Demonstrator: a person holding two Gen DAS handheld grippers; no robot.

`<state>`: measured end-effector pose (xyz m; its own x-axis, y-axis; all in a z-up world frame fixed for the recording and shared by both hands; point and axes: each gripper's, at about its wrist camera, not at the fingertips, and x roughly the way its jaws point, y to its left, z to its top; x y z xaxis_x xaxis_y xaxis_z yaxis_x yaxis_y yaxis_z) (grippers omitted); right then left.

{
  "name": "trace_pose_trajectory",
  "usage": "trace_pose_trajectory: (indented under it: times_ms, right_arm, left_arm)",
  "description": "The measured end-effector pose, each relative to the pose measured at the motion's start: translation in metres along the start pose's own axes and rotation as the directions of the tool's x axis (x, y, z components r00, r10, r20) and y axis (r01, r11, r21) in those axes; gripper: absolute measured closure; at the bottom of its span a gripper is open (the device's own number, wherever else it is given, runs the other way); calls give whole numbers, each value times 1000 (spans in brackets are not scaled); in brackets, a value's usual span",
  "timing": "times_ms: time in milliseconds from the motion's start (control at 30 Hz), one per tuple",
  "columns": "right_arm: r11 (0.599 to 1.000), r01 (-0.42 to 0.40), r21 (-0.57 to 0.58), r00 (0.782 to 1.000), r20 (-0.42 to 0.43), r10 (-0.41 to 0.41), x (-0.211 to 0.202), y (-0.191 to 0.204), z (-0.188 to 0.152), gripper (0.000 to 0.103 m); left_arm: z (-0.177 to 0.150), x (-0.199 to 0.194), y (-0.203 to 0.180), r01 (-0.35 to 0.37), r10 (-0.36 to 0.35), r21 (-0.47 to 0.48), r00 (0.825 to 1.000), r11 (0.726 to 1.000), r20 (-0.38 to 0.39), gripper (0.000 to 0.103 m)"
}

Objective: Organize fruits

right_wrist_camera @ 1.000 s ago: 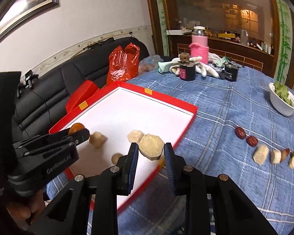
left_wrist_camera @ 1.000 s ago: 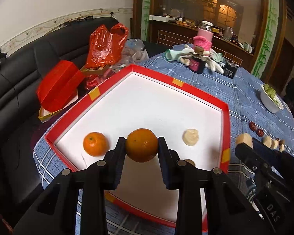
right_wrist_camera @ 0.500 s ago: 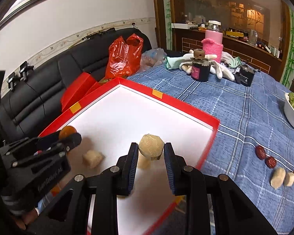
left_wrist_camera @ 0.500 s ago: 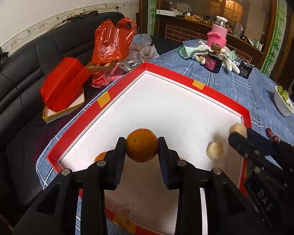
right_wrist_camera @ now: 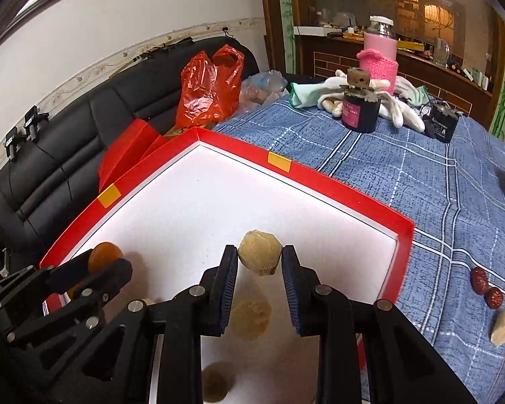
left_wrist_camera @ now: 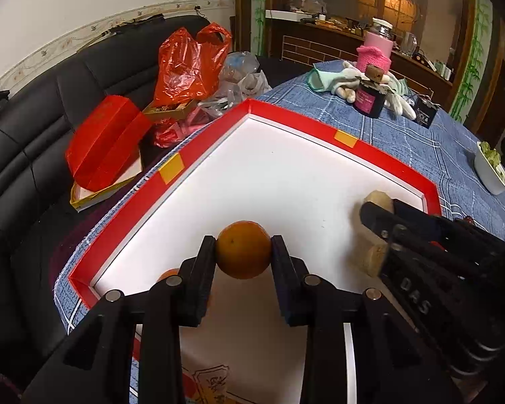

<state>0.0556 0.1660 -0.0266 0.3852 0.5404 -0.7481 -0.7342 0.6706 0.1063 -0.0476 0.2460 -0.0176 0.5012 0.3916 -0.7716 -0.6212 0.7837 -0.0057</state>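
My left gripper (left_wrist_camera: 243, 252) is shut on an orange (left_wrist_camera: 243, 249), held above the near left part of the white, red-rimmed tray (left_wrist_camera: 345, 139). A second orange (left_wrist_camera: 167, 274) peeks out behind its left finger. My right gripper (right_wrist_camera: 260, 259) is shut on a tan peeled fruit piece (right_wrist_camera: 260, 256) over the tray's near middle. Below it another tan piece (right_wrist_camera: 250, 313) lies on the tray floor, and a darker round one (right_wrist_camera: 213, 385) lies nearer. The left gripper (right_wrist_camera: 107, 262) with its orange shows at the left of the right wrist view.
On the blue checked cloth right of the tray lie two red dates (right_wrist_camera: 486, 288) and tan fruit pieces (right_wrist_camera: 503, 326). A black jar (right_wrist_camera: 358, 114), white gloves (right_wrist_camera: 400, 114), a pink jar and a white bowl (left_wrist_camera: 490, 171) stand farther back. Red bags and a red box (left_wrist_camera: 101, 148) rest on the black sofa.
Both grippers have moved forward over the tray with their loads. The right one went from the tray's right rim to over its white floor. Neither grip has changed.
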Motion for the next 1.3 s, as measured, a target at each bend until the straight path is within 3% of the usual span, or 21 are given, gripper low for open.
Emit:
trace_pose_trajectory:
  times_ms: [200,500,600,667,733,800,933,1100,1200,1300]
  right_arm:
    - [1000,8,5,1000,-11,-8,3,-2,3,76]
    - [1000,6,11,999,-49,-6,8,-3,3,74]
    - [1000,5,21,998,-60,-3,7,-6,2,58]
    - [999,10,34,998,-55,-8,2,-9,2,43]
    - [999,7,48,999,-53,-4,-4,-12,1,42]
    - [997,6,71,999,-39,-3,-13,-19,-1,40]
    - [994,-20,111,1000,-12,22,-38,-38,-11,25]
    - [994,5,113,997,77,-14,-91,-72,-34,24]
    - [985,50,168,987,144,-75,-126,-110,-52,24]
    - [955,142,260,968,166,-189,-156,-164,-78,24]
  left_arm:
    - [2,0,-10,5,-5,24,1000,1000,8,72]
    - [3,5,-9,15,-15,14,999,1000,-41,72]
    - [3,4,-3,17,-18,-13,998,1000,-60,71]
    - [2,3,1,21,-23,-34,997,999,-71,62]
    - [1,-3,4,14,-16,-49,998,999,-58,39]
    - [-1,-8,6,13,-16,-62,999,998,-46,27]
    - [-2,-12,4,62,-67,-75,995,995,-71,23]
    - [-3,-37,-5,93,-94,-110,996,990,0,23]
    - [-5,-54,-23,124,-120,-78,991,989,53,23]
    - [-10,-70,-52,155,-155,0,983,988,102,23]
